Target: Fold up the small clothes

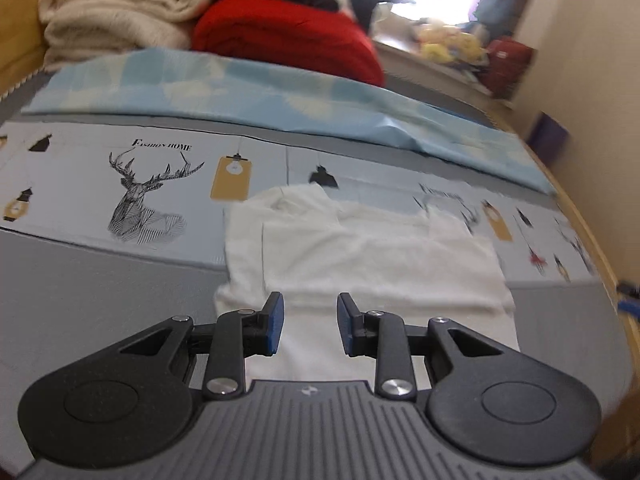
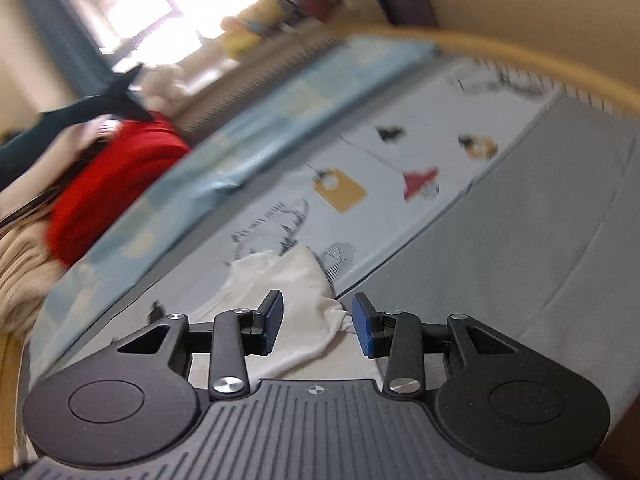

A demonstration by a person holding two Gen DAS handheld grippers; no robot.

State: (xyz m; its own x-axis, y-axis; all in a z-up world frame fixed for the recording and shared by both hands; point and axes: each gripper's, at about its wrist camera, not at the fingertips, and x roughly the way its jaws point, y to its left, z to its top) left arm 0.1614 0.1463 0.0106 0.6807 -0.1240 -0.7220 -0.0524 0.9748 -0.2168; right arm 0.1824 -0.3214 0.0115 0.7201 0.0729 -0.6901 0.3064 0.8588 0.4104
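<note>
1. Left gripper (image 1: 310, 322): jaws stand narrowly apart, nothing clamped; white cloth is seen through the gap only, below and ahead of the blue pads (image 1: 276, 322).
2. Right gripper (image 2: 318, 326): jaws set somewhat wider, also empty; a bunched corner of the same cloth lies just beside the right-hand pad (image 2: 366, 330), and contact cannot be confirmed.
3. White garment (image 1: 360, 248) is laid flat on the bedsheet (image 1: 80, 280), directly ahead of the left gripper, already doubled at least once: a layered edge is seen running across it just past the fingertips.
4. In the right wrist view the garment (image 2: 288, 304) sits ahead and left of the gap, its crumpled end nearest the jaws.
5. Handling is judged as light, limp and thin, with no stiffness to hold a crease. Layers are likely to slide over each other and sag if lifted at one point.
6. Hold is best taken at two corners of one edge, one per gripper, with all layers pinched together.
7. The crumpled end by the right gripper should be smoothed first; a grab there is likely to catch one layer only.
8. Blue pillow (image 1: 280, 100) and red blanket (image 1: 288, 36) lie well beyond the garment, clear of the work.
</note>
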